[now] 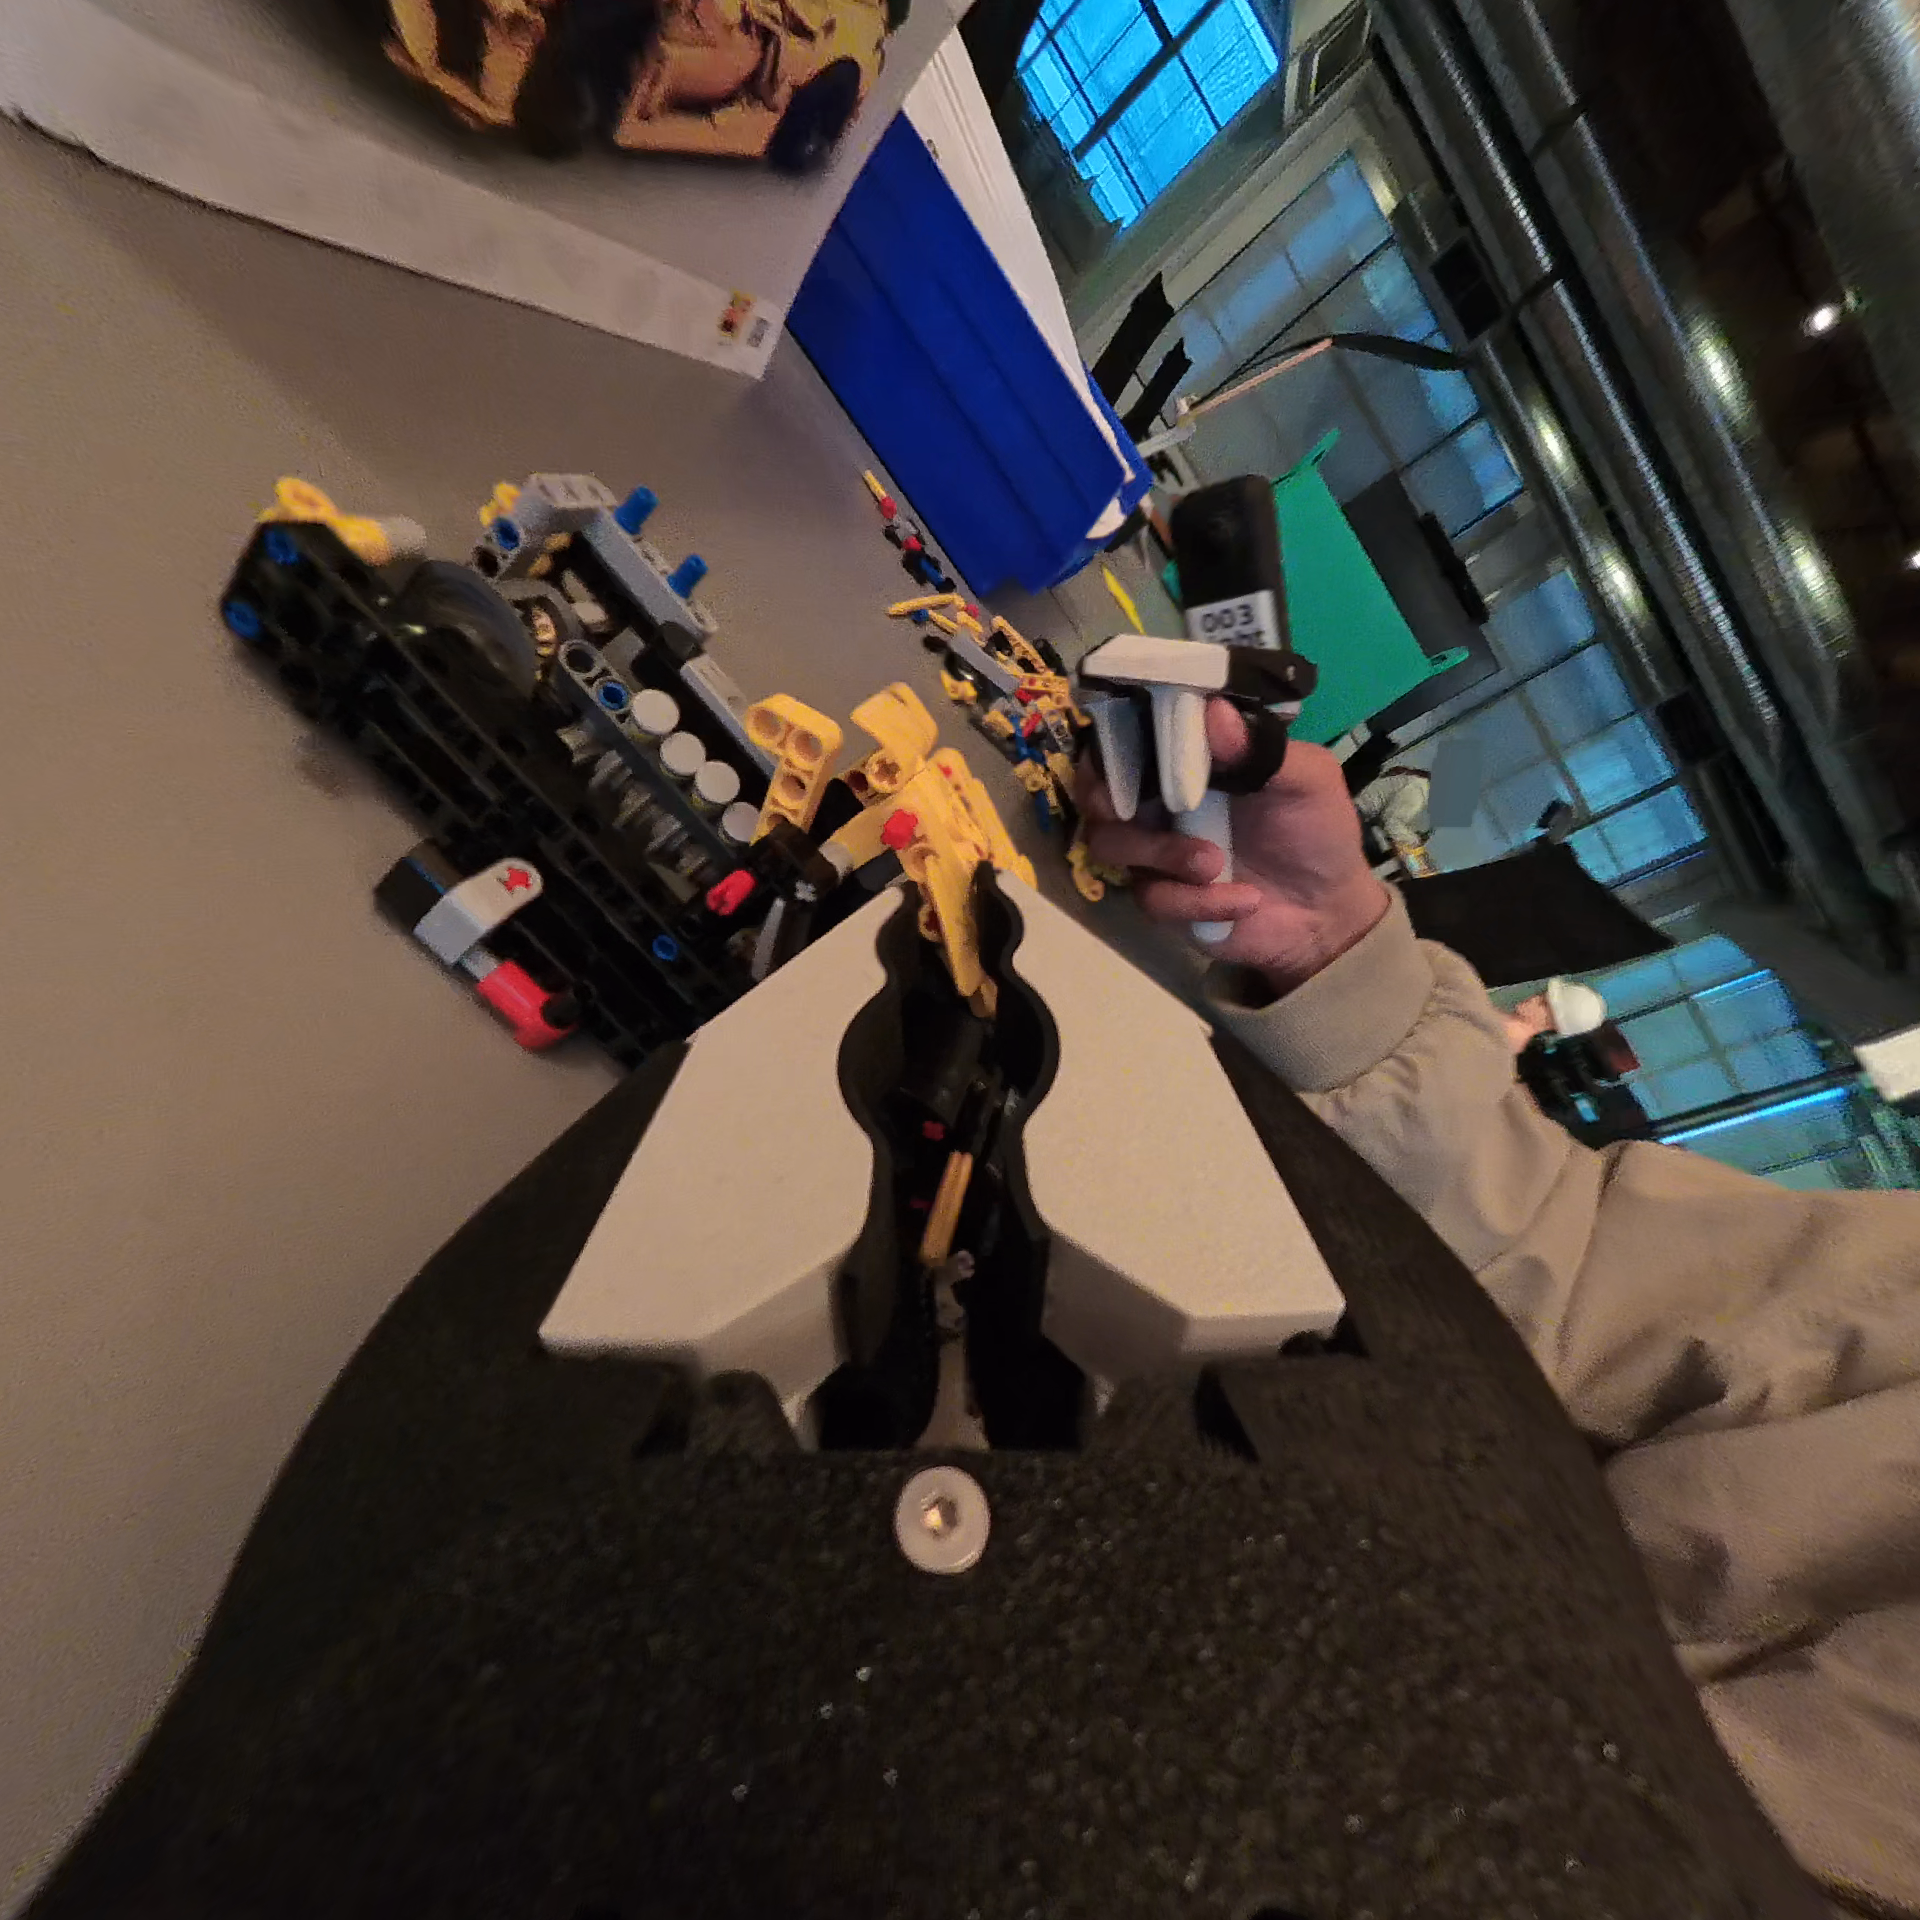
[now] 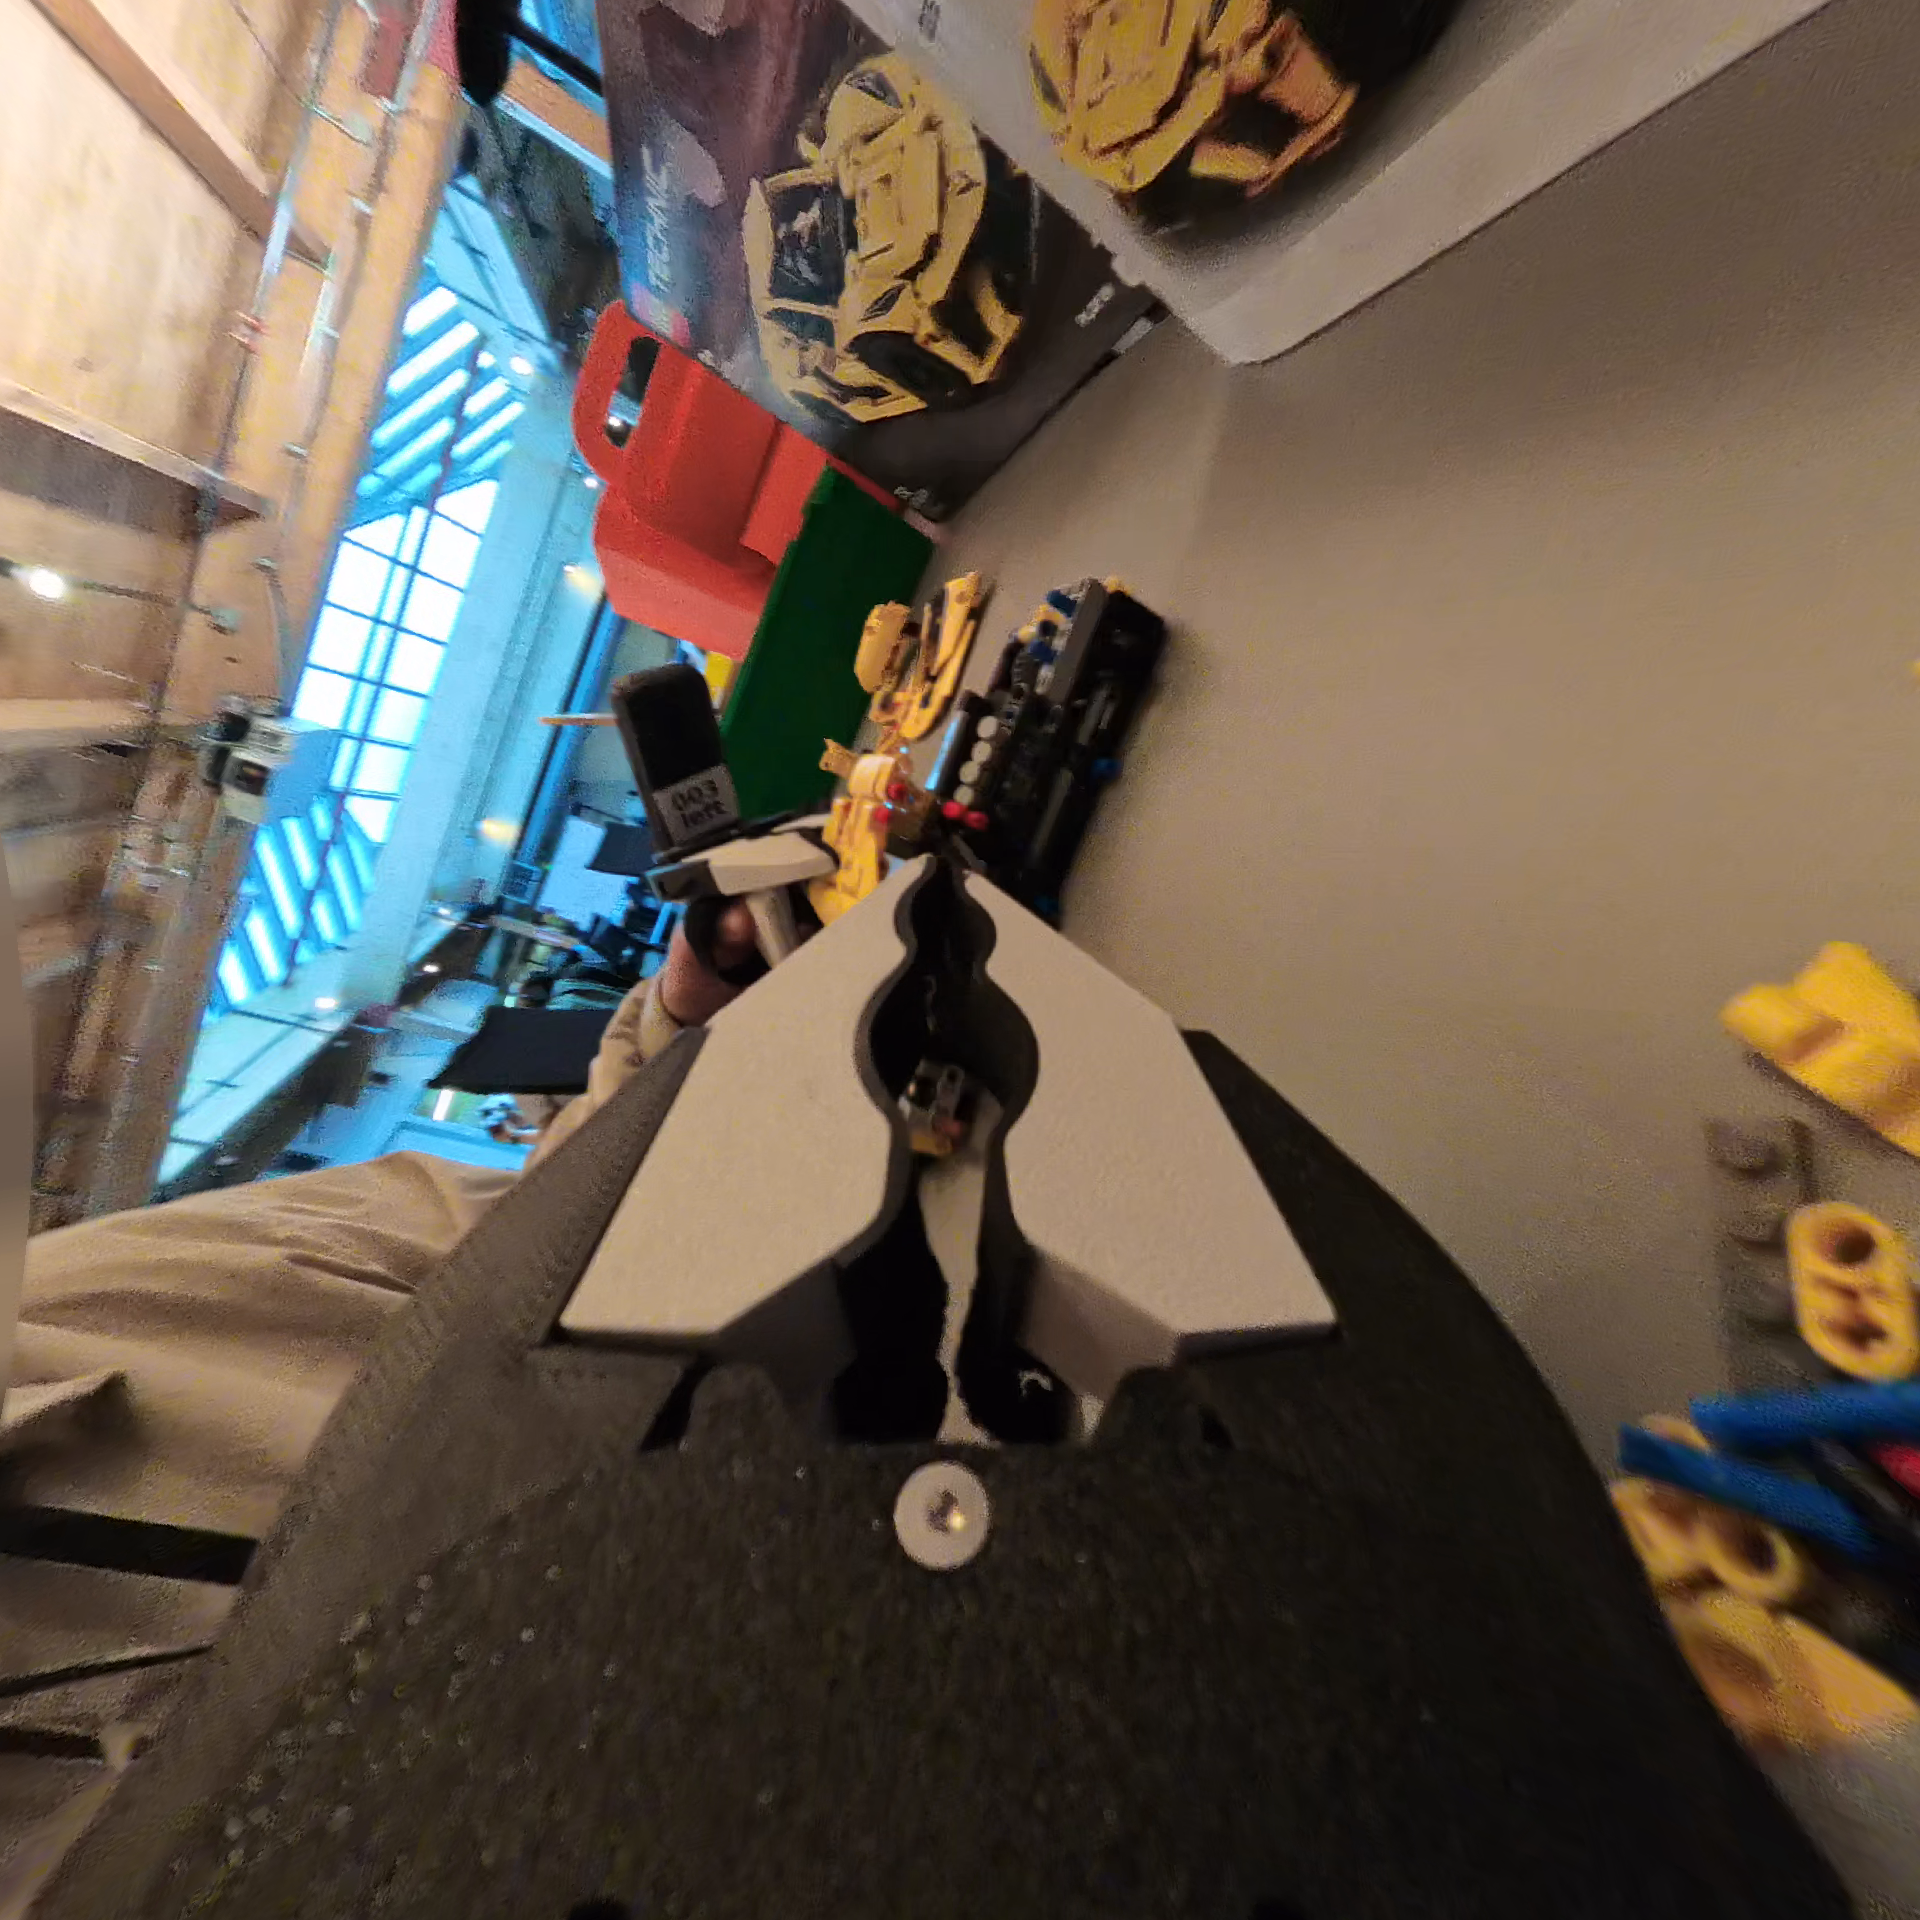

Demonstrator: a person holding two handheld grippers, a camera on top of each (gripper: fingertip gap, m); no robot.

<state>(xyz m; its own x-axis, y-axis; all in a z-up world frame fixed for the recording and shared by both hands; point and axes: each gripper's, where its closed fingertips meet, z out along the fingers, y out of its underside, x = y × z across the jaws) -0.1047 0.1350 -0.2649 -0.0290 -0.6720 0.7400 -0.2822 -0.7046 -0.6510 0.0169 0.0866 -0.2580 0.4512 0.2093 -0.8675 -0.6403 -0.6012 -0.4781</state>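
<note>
Left wrist view: one yellow brick assembly (image 1: pixel 940 831) is clamped by the left gripper (image 1: pixel 951 904); the right gripper's (image 2: pixel 940 883) jaws are closed on one small yellow piece (image 2: pixel 935 1117); one black chassis (image 1: pixel 499 748) is seen on the counter (image 1: pixel 156 727).

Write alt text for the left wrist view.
The left tool is shut on a yellow brick assembly, beside a black brick chassis on a grey table. To the right, a hand in a beige sleeve holds the other tool near loose bricks.
</note>
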